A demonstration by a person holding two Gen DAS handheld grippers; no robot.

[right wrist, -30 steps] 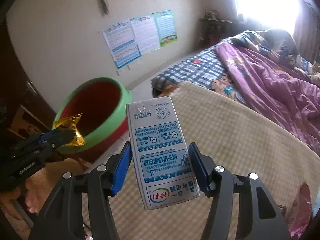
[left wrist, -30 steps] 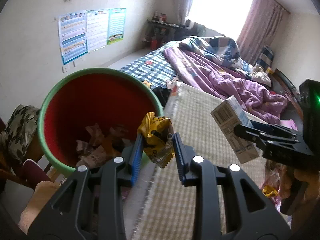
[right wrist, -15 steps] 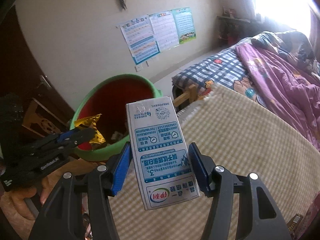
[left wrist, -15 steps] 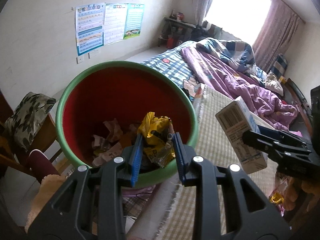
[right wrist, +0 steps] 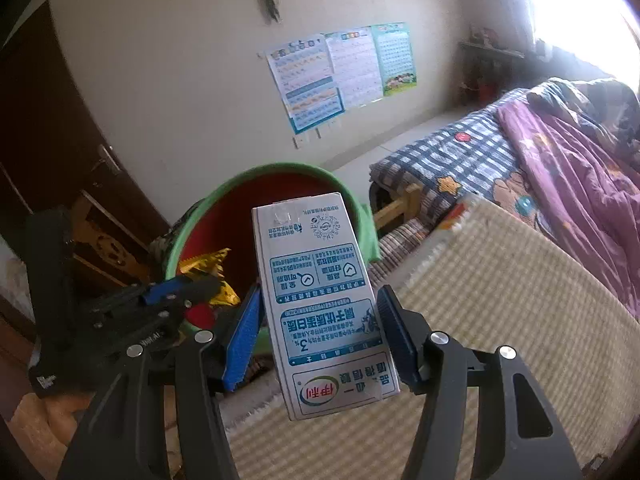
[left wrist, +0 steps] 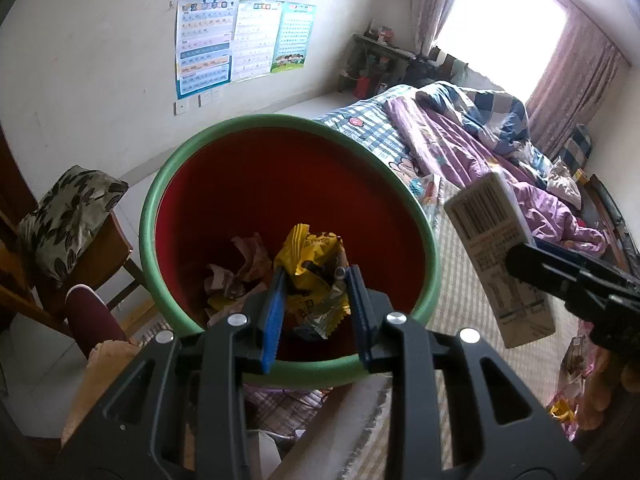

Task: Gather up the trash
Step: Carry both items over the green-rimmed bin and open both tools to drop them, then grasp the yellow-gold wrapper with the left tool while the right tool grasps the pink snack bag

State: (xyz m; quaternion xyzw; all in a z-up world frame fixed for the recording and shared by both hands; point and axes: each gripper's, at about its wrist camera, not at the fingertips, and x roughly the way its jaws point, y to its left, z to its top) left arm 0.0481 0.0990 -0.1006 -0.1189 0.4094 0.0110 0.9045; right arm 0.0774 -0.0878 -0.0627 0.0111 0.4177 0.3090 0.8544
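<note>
Wrapper (left wrist: pixel 310 276) over bin (left wrist: pixel 160 216); carton (left wrist: pixel 498 248) right.

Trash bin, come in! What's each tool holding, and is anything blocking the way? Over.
Left tool shut on yellow snack wrapper, above red bin. Right tool shut on milk carton. Nothing blocking.

A bedroom in daylight, seen from beside the bed.

Pale plaster walls carry three colourful charts (left wrist: pixel 244 42) pinned side by side, with a light switch just below. A bright window (left wrist: pixel 502 24) with pinkish-brown curtains (left wrist: pixel 576 80) washes out the far corner, where a small cluttered shelf (left wrist: pixel 380 54) stands. The bed (right wrist: pixel 472 152) has a blue checked sheet, a rumpled purple quilt (left wrist: pixel 480 152) and a woven straw mat (right wrist: pixel 500 280). A dark wooden door (right wrist: pixel 52 128) and a wooden chair with a floral cushion (left wrist: pixel 68 212) sit to the left.
</note>
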